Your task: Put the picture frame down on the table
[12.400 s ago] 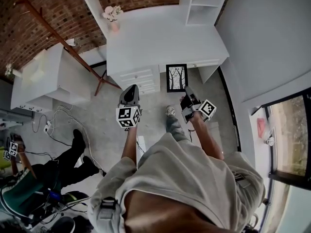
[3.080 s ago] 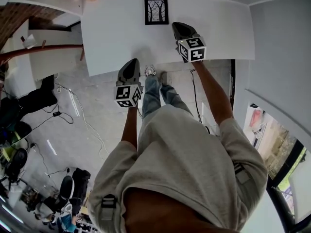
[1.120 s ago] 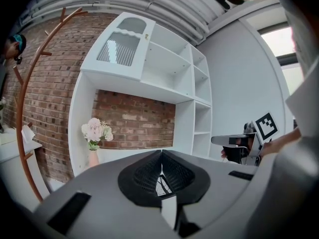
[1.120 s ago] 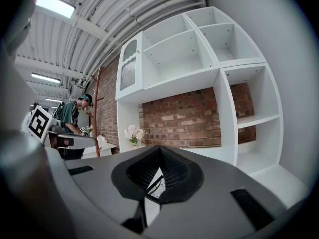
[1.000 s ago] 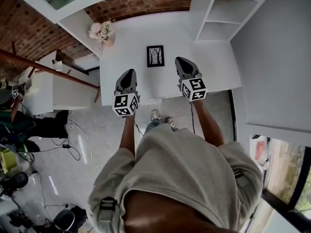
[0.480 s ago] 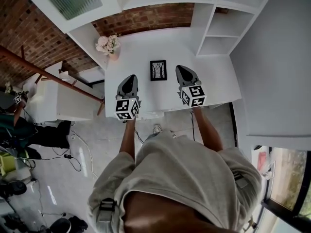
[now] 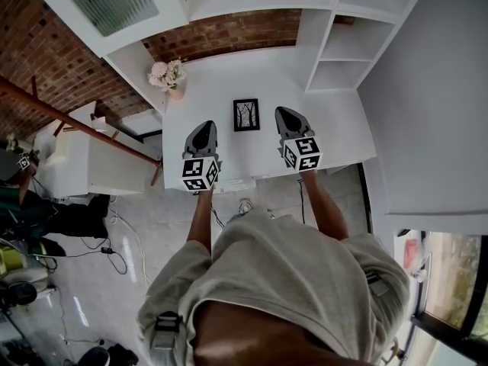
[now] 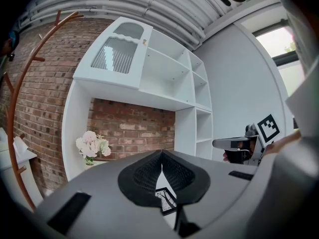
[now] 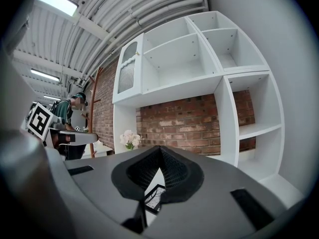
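Head view: the frame (image 7: 246, 115), which some seconds ago stood on the floor, now lies face up on the table (image 7: 335, 132). It sits between the left gripper (image 7: 203, 126) and the right gripper (image 7: 284, 113) and touches neither, so the put-down appears complete. Its long axis runs near to far, with the treetops toward the far wall. Left gripper view: the jaws are together with nothing held, and the frame (image 8: 167, 199) shows beyond them on the table. Right gripper view: the jaws are likewise closed and empty, and the frame (image 9: 153, 197) lies flat just beyond their tips.
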{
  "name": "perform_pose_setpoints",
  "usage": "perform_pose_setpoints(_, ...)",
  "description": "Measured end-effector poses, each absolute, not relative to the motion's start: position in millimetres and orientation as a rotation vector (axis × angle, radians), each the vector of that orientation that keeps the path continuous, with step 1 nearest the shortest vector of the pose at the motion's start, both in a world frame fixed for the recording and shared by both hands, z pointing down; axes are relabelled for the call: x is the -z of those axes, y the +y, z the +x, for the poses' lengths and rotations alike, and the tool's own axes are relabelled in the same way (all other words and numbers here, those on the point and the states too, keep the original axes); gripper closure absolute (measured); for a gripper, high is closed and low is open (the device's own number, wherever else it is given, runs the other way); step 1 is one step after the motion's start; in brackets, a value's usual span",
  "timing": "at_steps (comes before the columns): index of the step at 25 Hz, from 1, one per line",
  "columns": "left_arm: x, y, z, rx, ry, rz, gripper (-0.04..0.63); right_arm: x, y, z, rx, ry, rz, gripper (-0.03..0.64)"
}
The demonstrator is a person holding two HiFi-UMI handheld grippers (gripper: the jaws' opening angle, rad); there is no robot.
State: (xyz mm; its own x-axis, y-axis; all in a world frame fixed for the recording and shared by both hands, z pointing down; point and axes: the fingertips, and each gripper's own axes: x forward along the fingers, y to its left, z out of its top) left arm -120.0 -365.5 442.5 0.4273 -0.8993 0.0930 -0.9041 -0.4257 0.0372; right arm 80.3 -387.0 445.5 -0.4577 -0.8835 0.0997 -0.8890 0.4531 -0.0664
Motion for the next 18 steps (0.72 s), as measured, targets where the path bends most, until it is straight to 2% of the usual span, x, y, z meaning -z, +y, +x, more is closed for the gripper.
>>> perform_pose_setpoints(18,-441.2,-366.1,-126.4,-0.09,-1.631,2.584,0.578,-449.7,-383.8,72.2,-0.185,-2.621,1.61,0.592)
